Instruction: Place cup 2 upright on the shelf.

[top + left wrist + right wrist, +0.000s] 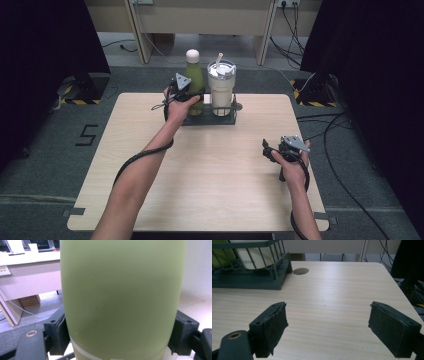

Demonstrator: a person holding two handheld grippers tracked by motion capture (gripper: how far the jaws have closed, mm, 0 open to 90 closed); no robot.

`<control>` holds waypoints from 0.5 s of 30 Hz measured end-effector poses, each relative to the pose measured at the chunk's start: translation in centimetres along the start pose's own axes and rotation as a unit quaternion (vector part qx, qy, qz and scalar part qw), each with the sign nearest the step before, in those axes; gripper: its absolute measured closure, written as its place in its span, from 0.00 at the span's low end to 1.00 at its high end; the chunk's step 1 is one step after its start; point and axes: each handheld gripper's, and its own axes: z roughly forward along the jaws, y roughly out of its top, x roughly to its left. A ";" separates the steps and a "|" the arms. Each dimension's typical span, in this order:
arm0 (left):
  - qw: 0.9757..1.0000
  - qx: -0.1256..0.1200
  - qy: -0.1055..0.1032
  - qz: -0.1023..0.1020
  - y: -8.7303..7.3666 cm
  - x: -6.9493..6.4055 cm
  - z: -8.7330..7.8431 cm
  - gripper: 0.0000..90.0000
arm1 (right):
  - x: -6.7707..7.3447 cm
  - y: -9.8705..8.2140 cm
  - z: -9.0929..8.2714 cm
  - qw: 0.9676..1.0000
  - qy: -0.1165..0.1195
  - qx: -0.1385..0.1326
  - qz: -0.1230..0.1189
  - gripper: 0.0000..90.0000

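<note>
The green bottle (195,82) stands upright at the left end of the dark wire rack (210,121) on the far side of the worktop (210,175), just beside a white lidded tumbler (221,87) with a straw that shares the rack. The left gripper (193,98) has the bottle's lower body clamped between its fingers (58,332); in the left gripper view a pad presses on each flank of the green wall. So the grasp looks made, but the bottle's base appears to sit down inside the rack, not raised clear of it. What seems left is the carry itself: lifting the bottle over the wire rim and setting it wherever it belongs. The right gripper (268,149) rests well apart, near the worktop's right edge, its fingers (272,325) spread wide with nothing between them, so it seems to have no part in the work yet.
</note>
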 end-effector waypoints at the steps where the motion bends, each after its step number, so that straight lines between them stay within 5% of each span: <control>1: 1.000 0.000 -0.001 0.000 0.0 0.0 0.0 0.22 | 0.0 0.0 0.0 1.000 0.000 -0.001 0.000 0.17; 15: 1.000 0.000 -0.014 0.005 -0.2 0.1 -0.1 0.22 | 0.2 0.0 0.0 1.000 0.002 0.000 -0.001 0.17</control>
